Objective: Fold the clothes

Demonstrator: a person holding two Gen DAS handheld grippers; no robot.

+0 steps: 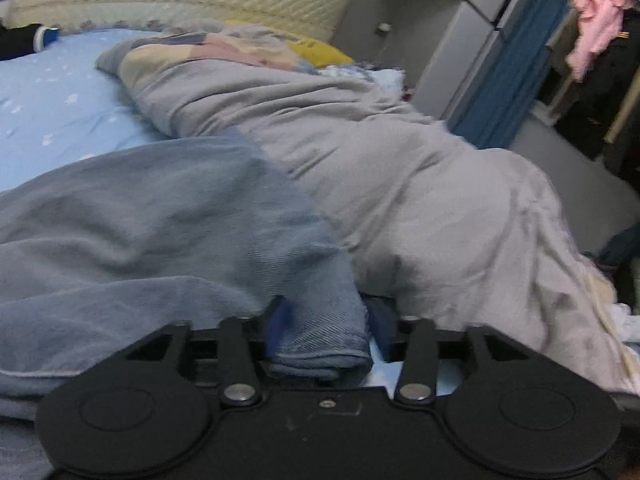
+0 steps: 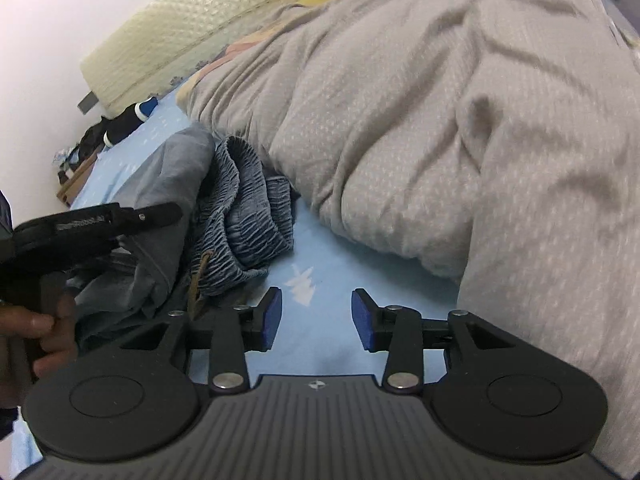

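The left gripper (image 1: 326, 328) is clamped on a rolled edge of faded blue denim trousers (image 1: 160, 216) — heaped on the light-blue bed sheet (image 1: 48, 104). The right gripper (image 2: 317, 320) gapes apart over bare sheet, trousers at ten o'clock, grey quilt (image 2: 440, 120) at one o'clock.

A pair of faded blue denim trousers (image 2: 240, 216) lies crumpled on the light blue bedsheet (image 2: 328, 320), just beside the grey quilt. The gathered elastic waistband bunches upward, and one rolled fold of a leg (image 1: 320, 336) sits between blue pads
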